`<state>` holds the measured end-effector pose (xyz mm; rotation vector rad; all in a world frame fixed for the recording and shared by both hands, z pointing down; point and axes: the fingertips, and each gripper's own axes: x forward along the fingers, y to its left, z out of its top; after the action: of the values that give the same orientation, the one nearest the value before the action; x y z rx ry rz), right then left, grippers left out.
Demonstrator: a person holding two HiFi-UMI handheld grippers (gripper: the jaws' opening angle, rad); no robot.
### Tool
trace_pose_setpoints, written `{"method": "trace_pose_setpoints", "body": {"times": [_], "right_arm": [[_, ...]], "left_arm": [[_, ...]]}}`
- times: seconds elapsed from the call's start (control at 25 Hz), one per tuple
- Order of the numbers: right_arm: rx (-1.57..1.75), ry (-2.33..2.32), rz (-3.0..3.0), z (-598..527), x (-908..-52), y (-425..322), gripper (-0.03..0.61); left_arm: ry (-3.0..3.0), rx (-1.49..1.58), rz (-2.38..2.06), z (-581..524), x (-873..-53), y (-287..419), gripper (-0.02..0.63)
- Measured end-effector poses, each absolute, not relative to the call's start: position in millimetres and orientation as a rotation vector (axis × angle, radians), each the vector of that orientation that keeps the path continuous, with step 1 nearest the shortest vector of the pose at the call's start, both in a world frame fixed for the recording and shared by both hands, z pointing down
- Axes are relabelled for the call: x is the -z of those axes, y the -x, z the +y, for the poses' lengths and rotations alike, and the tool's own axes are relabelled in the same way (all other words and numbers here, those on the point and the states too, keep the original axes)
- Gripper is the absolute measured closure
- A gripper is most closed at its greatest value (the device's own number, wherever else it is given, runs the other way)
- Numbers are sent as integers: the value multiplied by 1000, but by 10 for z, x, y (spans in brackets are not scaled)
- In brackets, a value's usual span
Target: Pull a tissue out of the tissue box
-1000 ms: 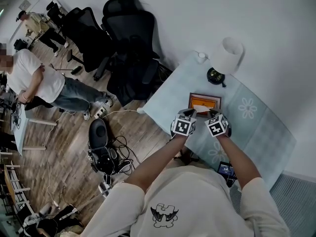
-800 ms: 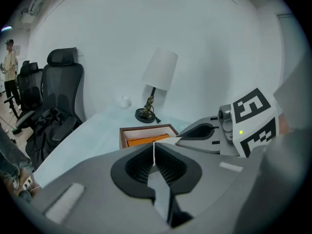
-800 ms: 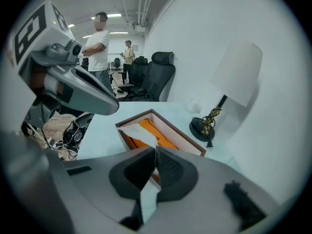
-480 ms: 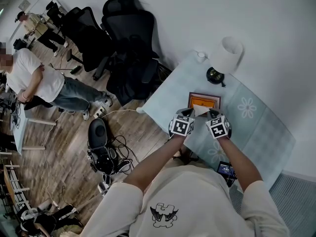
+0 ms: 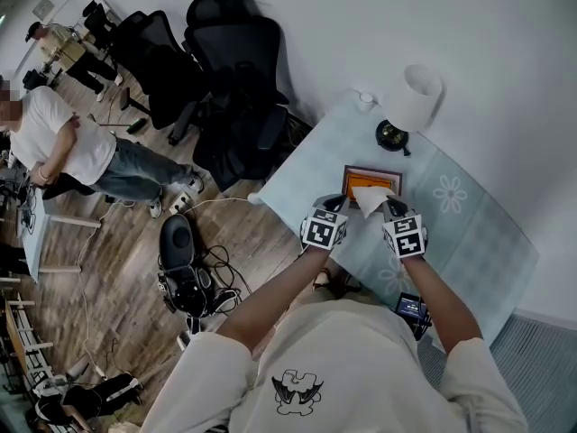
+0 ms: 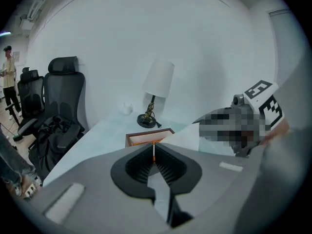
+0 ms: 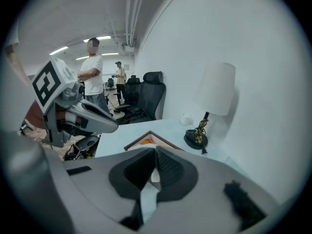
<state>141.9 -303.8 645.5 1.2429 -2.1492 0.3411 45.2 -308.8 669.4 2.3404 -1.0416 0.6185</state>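
The left gripper (image 5: 332, 209) sits at 7 o'clock of the tissue box (image 5: 379, 173) on the table (image 5: 469, 228); its jaws are pressed together with nothing in them; the tissue (image 5: 368, 197) now stands up out of the box, where a second ago only a small bit showed; at 5 o'clock the right gripper (image 5: 390, 209) has gone up, jaws pinched tight on the tissue; the pull looks partly done, since the far end still seems to be inside.
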Motion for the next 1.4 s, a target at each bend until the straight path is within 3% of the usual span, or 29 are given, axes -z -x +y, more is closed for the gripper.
{"method": "trace_pose_setpoints", "body": {"times": [1.0, 1.4], "right_arm": [[-494, -1556, -2416, -2272, -5146, -1436, 565], [-637, -1606, -2453, -1911, -5148, -1398, 565]], "left_arm": [[-2504, -354, -1071, -2467, -5530, -291, 601], [-2535, -288, -1112, -2225, -5306, -305, 603]]}}
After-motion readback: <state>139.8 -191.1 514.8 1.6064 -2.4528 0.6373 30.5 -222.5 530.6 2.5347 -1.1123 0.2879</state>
